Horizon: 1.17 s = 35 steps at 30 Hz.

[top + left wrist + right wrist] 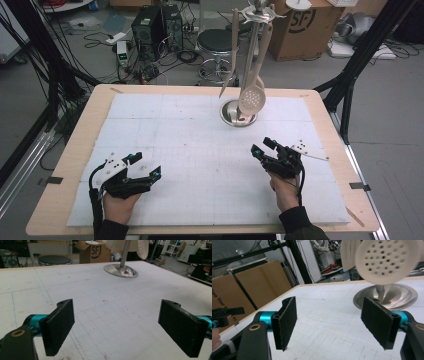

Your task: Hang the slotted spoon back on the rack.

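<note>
The stand's round base [238, 113] was polished metal, glossy and mirror-like. The slotted spoon [388, 259] hanging from it looked like matt cream plastic (perhaps silicone, I cannot tell). The mat [200, 165] was white foam with a rough, scratched surface, and the table [75, 140] edge was pale, smooth wood. The pads [60, 326] were black and grainy, on shiny teal metal.

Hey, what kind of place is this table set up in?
Probably a lab or workshop: computer towers and loose cables on the floor, cardboard boxes behind, and a white-covered table holding a utensil stand.
</note>
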Tool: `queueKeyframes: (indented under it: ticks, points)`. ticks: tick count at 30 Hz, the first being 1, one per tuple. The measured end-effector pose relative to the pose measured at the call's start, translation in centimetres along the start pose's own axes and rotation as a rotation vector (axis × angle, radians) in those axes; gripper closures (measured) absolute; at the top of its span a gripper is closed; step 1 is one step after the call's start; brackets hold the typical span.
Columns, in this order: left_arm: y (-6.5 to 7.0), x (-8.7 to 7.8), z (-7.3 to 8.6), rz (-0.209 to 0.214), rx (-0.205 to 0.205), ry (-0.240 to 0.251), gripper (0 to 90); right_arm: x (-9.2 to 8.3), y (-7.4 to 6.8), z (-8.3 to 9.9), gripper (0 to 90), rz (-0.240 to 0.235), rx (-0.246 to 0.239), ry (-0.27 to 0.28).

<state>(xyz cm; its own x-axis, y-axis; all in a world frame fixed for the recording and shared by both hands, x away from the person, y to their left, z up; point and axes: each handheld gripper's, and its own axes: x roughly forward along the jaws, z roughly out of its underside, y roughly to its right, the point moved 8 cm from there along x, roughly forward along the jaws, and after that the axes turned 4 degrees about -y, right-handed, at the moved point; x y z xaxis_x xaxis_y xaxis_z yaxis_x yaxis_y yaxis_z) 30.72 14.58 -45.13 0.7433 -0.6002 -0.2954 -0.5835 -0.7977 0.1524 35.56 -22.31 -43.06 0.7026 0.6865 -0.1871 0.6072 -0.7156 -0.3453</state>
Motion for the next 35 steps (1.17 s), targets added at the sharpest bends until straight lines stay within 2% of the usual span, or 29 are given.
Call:
queueKeyframes:
  ticks: [4,9,16,22,27,29,35]
  points:
    - [0.1,0.1,0.0,0.008,0.001,0.000,14.1,-0.2,0.1,0.6,28.6,0.004,-0.005,-0.009]
    - [0.7,0.6,0.2,0.043,0.003,-0.013,15.7,-0.5,-0.2,1.3,27.5,0.014,-0.053,-0.048]
    - [0.9,0.7,0.2,0.041,0.020,-0.010,15.7,-0.5,-0.8,2.1,27.3,0.021,-0.110,-0.094]
    - [0.7,0.5,0.1,0.035,0.017,-0.003,15.7,-1.2,-0.5,2.9,27.2,0.017,-0.087,-0.117]
    - [0.8,0.8,0.2,0.030,0.026,-0.018,15.7,-1.3,-0.2,2.9,27.0,0.022,-0.075,-0.106]
    - [0.9,0.8,0.1,0.032,0.029,-0.015,15.7,-1.3,-0.3,3.0,26.8,0.010,-0.060,-0.106]
    - [0.9,0.8,0.1,0.031,0.028,-0.019,15.3,-1.3,-0.4,3.1,26.3,0.011,-0.056,-0.116]
